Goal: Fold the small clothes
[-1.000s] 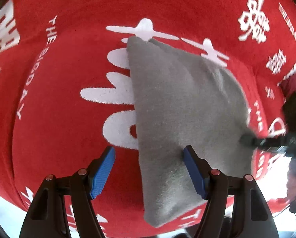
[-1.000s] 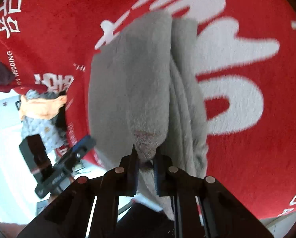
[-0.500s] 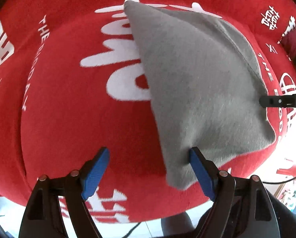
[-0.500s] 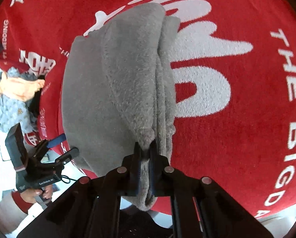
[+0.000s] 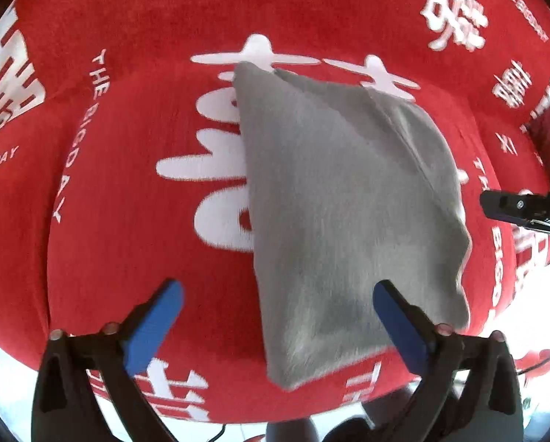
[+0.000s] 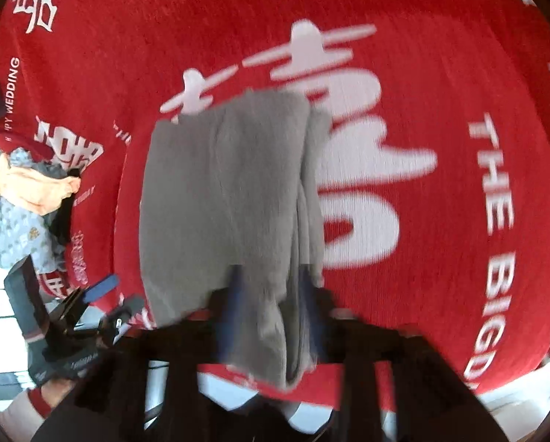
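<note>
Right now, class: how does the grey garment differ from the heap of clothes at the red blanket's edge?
The grey garment is one folded piece; the heap of clothes is several, crumpled. The garment is plain; the heap mixes orange and patterned grey. The garment lies central on the red blanket, the heap at its edge. Both are fabric.

The right gripper (image 6: pixel 271 291) is smeared by motion blur in its own view, so the gap between its fingers cannot be judged, nor whether they touch the grey cloth (image 6: pixel 223 199) hanging between them. In the left wrist view only its dark tip (image 5: pixel 525 208) enters at the picture's right edge, beside the cloth (image 5: pixel 348 202). The clothes pile (image 6: pixel 28 206) left of the cloth is small and partly cut off; its pieces cannot be told apart.
</note>
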